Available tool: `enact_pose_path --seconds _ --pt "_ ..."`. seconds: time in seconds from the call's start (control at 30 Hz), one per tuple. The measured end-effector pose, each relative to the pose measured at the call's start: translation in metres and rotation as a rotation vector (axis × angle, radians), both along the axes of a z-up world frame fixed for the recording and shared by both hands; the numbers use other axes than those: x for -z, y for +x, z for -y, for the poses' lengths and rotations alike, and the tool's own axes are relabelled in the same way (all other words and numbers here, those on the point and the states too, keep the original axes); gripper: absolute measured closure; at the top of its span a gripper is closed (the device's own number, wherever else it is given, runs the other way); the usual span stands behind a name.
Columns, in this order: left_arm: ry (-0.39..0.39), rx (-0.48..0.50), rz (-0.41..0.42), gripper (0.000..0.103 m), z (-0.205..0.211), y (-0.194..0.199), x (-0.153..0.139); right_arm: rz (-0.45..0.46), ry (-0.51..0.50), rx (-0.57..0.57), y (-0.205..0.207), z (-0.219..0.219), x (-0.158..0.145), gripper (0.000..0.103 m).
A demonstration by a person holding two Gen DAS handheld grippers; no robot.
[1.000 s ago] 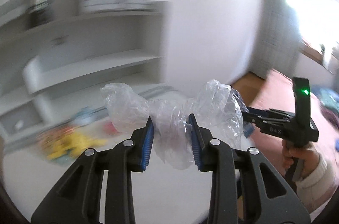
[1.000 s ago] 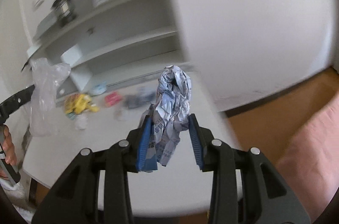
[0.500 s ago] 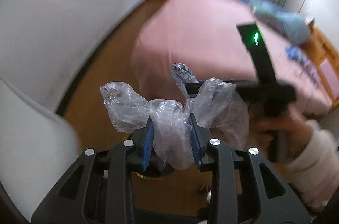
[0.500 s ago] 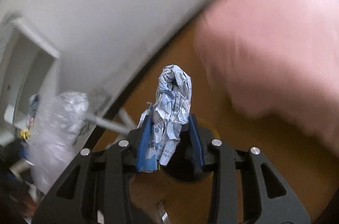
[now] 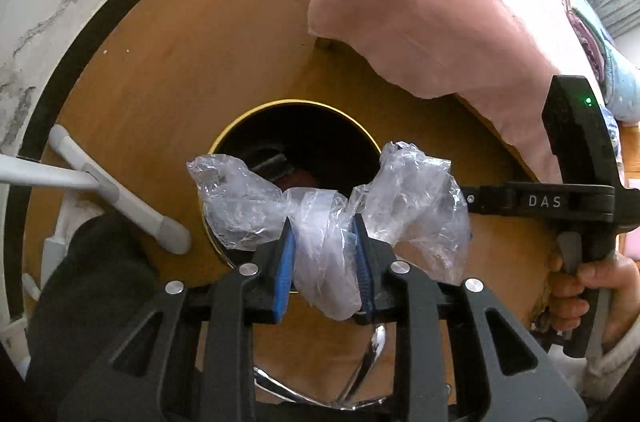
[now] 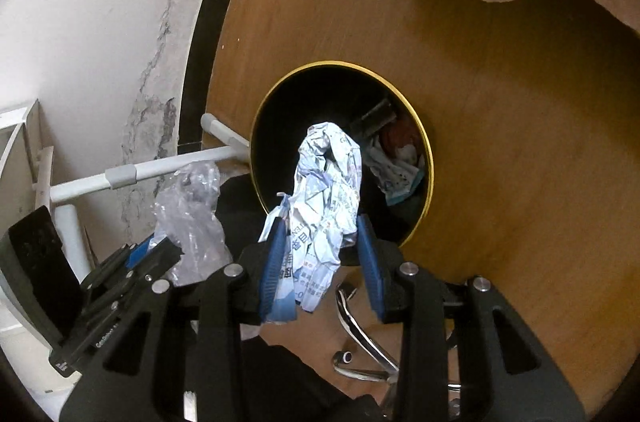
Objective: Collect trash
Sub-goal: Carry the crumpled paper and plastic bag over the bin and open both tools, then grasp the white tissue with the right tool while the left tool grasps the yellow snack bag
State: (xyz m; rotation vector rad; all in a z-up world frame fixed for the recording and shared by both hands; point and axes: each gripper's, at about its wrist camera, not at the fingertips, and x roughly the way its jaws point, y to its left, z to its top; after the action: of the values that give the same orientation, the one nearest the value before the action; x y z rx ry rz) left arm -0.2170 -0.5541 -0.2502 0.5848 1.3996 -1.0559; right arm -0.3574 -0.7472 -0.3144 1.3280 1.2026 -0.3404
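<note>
A crumpled clear plastic bag (image 5: 320,218) is pinched at its middle between the blue pads of the left gripper (image 5: 323,264), whose jaws are closing on it; its two puffed ends bulge out to either side above the fingers. It hangs over the near rim of a round black waste bin with a gold rim (image 5: 224,142), which stands on the brown wooden floor (image 5: 160,62) and already holds scraps of paper and wrapping.

The right gripper (image 6: 320,262) is clamped on a crumpled wad of white paper printed in blue (image 6: 326,182), which stands up from the jaws in front of the bin's open mouth. In the left wrist view this gripper reaches in from the right edge, held by a hand (image 5: 592,286) in a pale sleeve.

A pink bedspread (image 5: 440,2) hangs down beyond the bin. A white tubular frame (image 5: 120,198) lies at the bin's left side, near the black skirting and the cracked white wall (image 6: 100,42). Chrome chair legs (image 6: 360,334) show below the grippers.
</note>
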Motion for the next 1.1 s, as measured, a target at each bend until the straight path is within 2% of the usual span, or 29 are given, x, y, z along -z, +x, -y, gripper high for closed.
enact_pose_path --seconds 0.03,0.1,0.13,0.17,0.33,0.4,0.43,0.5,0.53,0.57,0.63,0.7,0.77,0.8,0.87,0.93,0.97,1.03,1.1 --pt "-0.001 0.0 0.004 0.072 -0.005 0.005 -0.003 0.006 0.008 0.01 -0.003 -0.003 0.003 0.063" --pt "0.003 -0.012 0.01 0.041 -0.004 0.004 -0.003 0.022 0.033 0.037 -0.007 -0.002 0.009 0.05" --pt "0.003 -0.027 0.019 0.017 -0.005 0.006 -0.004 0.026 0.045 0.051 -0.009 0.0 0.01 0.026" --pt "-0.01 -0.049 0.044 0.011 -0.006 0.005 -0.006 0.024 0.046 0.062 -0.01 0.001 0.01 0.013" --pt "-0.066 -0.029 0.027 0.009 -0.002 -0.005 -0.016 -0.017 -0.051 0.121 -0.021 0.016 -0.018 0.013" --pt "-0.119 -0.002 0.021 0.009 0.0 -0.016 -0.032 -0.051 -0.15 0.151 -0.029 0.024 -0.042 0.013" --pt "-0.158 0.017 0.023 0.009 0.002 -0.023 -0.045 -0.076 -0.239 0.164 -0.035 0.03 -0.061 0.013" --pt "-0.278 0.079 0.058 0.009 0.005 -0.044 -0.09 -0.138 -0.421 0.185 -0.04 0.035 -0.099 0.012" --pt "-0.34 0.107 0.081 0.009 0.004 -0.053 -0.113 -0.162 -0.543 0.2 -0.044 0.035 -0.125 0.01" --pt "-0.436 0.143 0.125 0.009 -0.001 -0.064 -0.15 -0.173 -0.662 0.213 -0.047 0.033 -0.15 0.007" --pt "-0.557 0.194 0.179 0.007 -0.018 -0.077 -0.207 -0.163 -0.855 0.222 -0.051 0.025 -0.192 0.007" --pt "-0.654 0.253 0.206 0.006 -0.044 -0.081 -0.256 -0.135 -0.962 0.199 -0.048 0.014 -0.222 0.007" --pt "-0.681 0.276 0.305 0.006 -0.081 -0.078 -0.293 -0.088 -0.991 0.154 -0.037 0.0 -0.242 0.007" --pt "-0.676 0.256 0.366 0.006 -0.096 -0.074 -0.303 -0.081 -1.003 0.137 -0.029 -0.006 -0.247 0.007" --pt "-0.643 0.152 0.524 0.006 -0.146 -0.054 -0.322 -0.065 -1.048 0.088 -0.012 -0.023 -0.259 0.007" --pt "-0.582 0.016 0.613 0.006 -0.193 -0.027 -0.327 -0.038 -1.086 0.045 0.011 -0.043 -0.273 0.007" --pt "-0.551 -0.047 0.639 0.006 -0.212 -0.013 -0.327 -0.02 -1.094 0.03 0.024 -0.054 -0.278 0.007" --pt "-0.442 -0.259 0.689 0.006 -0.281 0.027 -0.32 0.044 -1.102 -0.005 0.058 -0.083 -0.294 0.007" --pt "-0.367 -0.454 0.677 0.006 -0.347 0.059 -0.313 0.133 -1.102 -0.058 0.092 -0.116 -0.309 0.007"
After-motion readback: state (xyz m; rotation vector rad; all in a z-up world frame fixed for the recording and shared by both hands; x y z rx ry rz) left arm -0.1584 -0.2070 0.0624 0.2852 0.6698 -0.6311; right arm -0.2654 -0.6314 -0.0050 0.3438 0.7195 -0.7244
